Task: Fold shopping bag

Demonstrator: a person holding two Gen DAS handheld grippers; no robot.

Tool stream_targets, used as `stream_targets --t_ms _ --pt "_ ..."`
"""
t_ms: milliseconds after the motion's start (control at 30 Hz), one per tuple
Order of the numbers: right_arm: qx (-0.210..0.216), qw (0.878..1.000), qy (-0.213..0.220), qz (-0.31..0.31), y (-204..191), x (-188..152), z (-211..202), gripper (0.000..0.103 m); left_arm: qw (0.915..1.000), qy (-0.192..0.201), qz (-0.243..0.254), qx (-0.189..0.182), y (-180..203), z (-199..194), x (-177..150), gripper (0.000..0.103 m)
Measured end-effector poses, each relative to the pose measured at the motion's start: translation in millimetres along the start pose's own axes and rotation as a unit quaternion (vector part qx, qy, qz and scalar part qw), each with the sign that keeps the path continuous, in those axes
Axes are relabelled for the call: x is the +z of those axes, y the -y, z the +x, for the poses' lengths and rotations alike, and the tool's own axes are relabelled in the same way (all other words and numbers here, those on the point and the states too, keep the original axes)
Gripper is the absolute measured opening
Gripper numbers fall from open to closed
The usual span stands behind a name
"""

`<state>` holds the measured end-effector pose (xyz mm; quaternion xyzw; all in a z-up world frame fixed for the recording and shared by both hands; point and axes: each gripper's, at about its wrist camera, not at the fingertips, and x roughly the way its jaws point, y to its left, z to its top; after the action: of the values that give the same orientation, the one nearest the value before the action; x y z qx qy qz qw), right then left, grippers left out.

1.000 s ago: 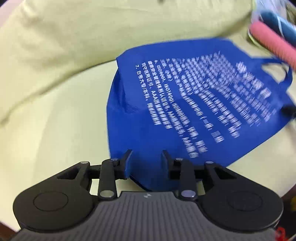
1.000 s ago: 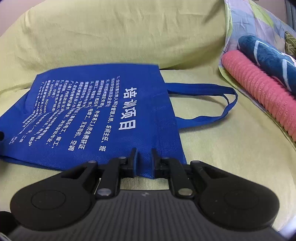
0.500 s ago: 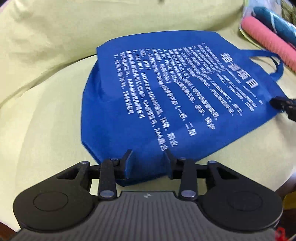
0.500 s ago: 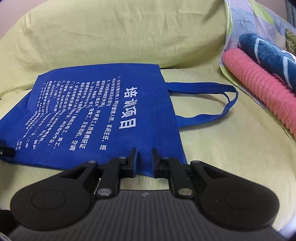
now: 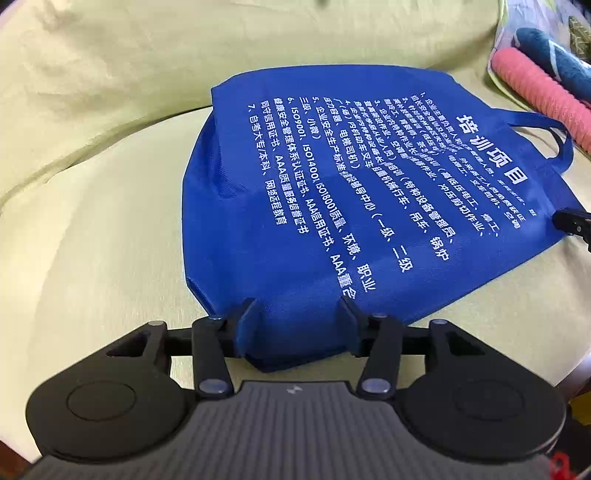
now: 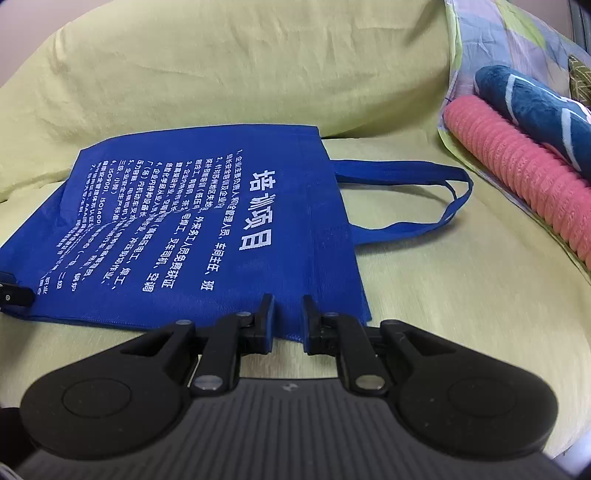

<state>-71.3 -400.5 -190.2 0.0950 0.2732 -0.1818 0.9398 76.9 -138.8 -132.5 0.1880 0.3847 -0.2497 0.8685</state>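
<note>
A blue shopping bag (image 5: pixel 332 206) with white print lies flat on a yellow-green sofa seat, its handles (image 6: pixel 436 195) stretched toward the right. My left gripper (image 5: pixel 297 314) is open wide, and the bag's near bottom corner lies between its fingers. My right gripper (image 6: pixel 288 306) is at the near edge beside the bag's mouth. Its jaws stand a narrow gap apart, with the bag's edge showing between them. The right gripper's tip (image 5: pixel 570 221) shows at the right edge of the left wrist view. The left gripper's tip (image 6: pixel 11 293) shows at the left edge of the right wrist view.
The sofa's back cushion (image 6: pixel 240 66) rises right behind the bag. On the right lie a rolled pink towel (image 6: pixel 524 173) and a dark blue towel (image 6: pixel 535 103) on a patterned cloth (image 6: pixel 498 33). Bare seat (image 6: pixel 461 288) stretches to the right of the bag.
My left gripper has swung around the bag's bottom corner, pushed in on it and opened a little wider. The bag's left part now humps up slightly. The right gripper has stayed put.
</note>
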Motion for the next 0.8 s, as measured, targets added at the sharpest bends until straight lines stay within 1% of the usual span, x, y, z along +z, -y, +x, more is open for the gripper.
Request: stream_targets --t_ms 100,167,200,267,367,400,467,600,700,767,800 --pt "-0.002 1.0 0.005 0.006 -3.4 -2.7 -0.9 0.011 0.9994 0.015 0.028 -0.013 -3.3 -1.1 -3.8 0.056" --pt "-0.002 1.0 0.007 0.003 -4.2 -3.5 -1.3 0.011 0.9988 -0.001 0.044 -0.022 -8.6 -2.9 4.2 0.055" --pt "-0.001 1.0 0.007 0.003 -3.9 -3.6 -1.4 0.011 0.9983 -0.002 0.053 -0.026 -11.9 -6.0 12.4 0.054" --pt "0.007 1.0 0.008 0.012 -0.3 -3.8 -1.5 0.011 0.9968 0.013 0.073 -0.032 -19.2 -15.5 34.3 0.054" --pt "0.017 1.0 0.01 0.022 4.3 -4.3 -1.5 0.011 0.9912 0.046 0.116 -0.043 -30.8 -22.1 83.9 0.056" --pt "0.02 1.0 0.011 0.021 4.9 -4.5 -1.5 0.011 0.9883 0.053 0.134 -0.048 -33.6 -19.2 103.0 0.057" --pt "0.023 1.0 0.011 0.018 5.7 -4.4 -1.1 0.011 0.9805 0.05 0.178 -0.068 -35.7 -5.9 140.4 0.057" --pt "0.026 0.999 0.008 0.017 6.4 -2.9 0.8 0.011 0.9617 0.016 0.242 -0.128 -32.2 40.0 211.8 0.057" --pt "0.028 0.999 0.007 0.015 6.9 -1.8 2.3 0.011 0.9493 -0.013 0.25 -0.191 -31.1 77.8 256.7 0.057" --pt "0.03 0.999 0.005 0.014 7.3 -1.0 3.2 0.011 0.9383 -0.04 0.257 -0.228 -27.8 102.1 279.0 0.066" --pt "0.031 0.999 0.005 0.014 7.5 -0.6 3.7 0.011 0.9316 -0.053 0.265 -0.243 -25.2 113.3 287.9 0.067"
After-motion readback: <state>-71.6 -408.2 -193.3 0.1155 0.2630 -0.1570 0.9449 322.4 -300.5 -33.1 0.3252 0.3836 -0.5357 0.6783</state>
